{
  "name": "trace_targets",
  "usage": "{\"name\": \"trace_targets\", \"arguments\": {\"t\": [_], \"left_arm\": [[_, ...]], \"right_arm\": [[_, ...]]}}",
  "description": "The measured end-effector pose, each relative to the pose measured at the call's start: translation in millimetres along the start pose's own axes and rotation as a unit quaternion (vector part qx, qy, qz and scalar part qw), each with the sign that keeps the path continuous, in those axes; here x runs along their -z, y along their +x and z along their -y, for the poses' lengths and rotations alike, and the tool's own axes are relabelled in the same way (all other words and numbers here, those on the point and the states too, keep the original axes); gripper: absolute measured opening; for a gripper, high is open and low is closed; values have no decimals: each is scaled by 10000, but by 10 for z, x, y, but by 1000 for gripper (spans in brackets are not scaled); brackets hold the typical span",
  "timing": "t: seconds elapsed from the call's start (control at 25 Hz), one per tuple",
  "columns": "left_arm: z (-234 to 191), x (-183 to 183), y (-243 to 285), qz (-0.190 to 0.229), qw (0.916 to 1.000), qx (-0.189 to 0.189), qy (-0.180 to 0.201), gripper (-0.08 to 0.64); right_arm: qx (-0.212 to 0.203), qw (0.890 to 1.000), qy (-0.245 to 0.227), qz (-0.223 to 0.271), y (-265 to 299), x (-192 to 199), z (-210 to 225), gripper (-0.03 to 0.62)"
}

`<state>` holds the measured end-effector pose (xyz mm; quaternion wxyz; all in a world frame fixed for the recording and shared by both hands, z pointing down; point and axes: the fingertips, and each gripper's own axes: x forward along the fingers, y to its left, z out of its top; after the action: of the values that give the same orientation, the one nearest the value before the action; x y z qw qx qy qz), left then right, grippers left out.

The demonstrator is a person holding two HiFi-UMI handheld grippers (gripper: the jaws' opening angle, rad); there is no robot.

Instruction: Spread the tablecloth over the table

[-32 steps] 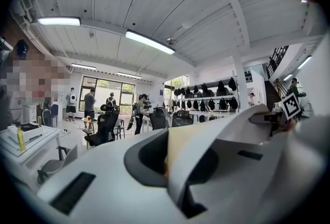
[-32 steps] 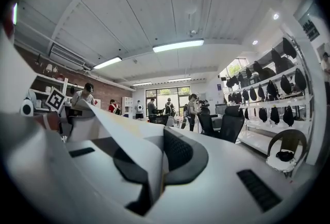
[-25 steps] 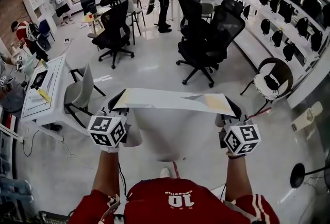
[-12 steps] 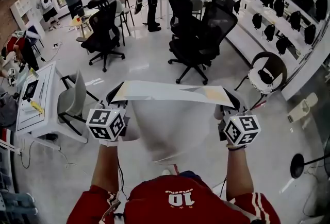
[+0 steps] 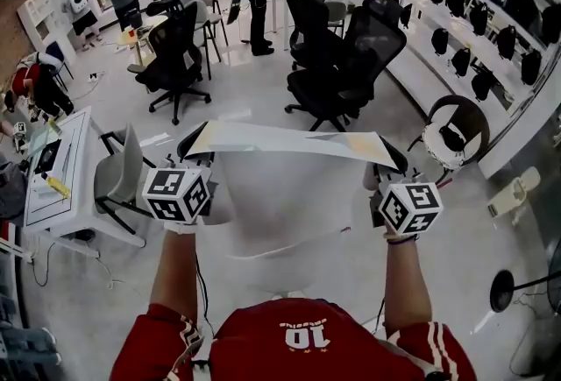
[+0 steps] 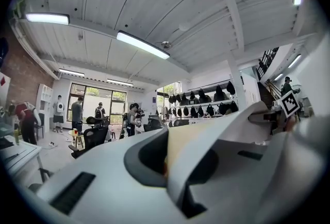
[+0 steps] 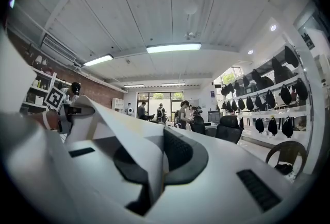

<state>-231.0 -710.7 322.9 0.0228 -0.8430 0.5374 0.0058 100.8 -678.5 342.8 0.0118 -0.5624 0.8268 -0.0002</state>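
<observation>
Tablecloth (image 5: pixel 289 195) is in mid-air in front of the person: top edge taut between both grippers, the rest hanging toward the floor. Left gripper (image 6: pixel 167 158) is clamped tight on one top corner, right gripper (image 7: pixel 154 166) on the other. Looks like the carry step, nothing laid yet. Next: get over the table, lower evenly. Target table unclear; only a white desk (image 5: pixel 53 169) shows at left. The cloth's lower edge blends into the floor.

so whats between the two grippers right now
The tablecloth. The head view shows its top edge running from the left gripper to the right gripper, each shut on a corner, with the rest hanging below.
</observation>
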Motion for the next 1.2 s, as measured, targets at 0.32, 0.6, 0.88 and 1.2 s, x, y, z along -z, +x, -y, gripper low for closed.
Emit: {"name": "trace_targets", "arguments": {"t": [0.32,0.6,0.88,1.2], "left_arm": [[-122,-310,631,229,9991,-130,327,11],[-108,-191,786,135,9982,-145,560,11],[-229,341,810,-302,9988,-254,299,11],[-231,733,738,-653,9974,-279,129,9]], "right_arm": [[-20,9995,-131,301,482,-310,351,15],[23,9993,-178,318,559,-280,473,15],[-23,9999,-89,-126,707,151,439,15],[-8,9989,41,-478,690,488,407,15]]}}
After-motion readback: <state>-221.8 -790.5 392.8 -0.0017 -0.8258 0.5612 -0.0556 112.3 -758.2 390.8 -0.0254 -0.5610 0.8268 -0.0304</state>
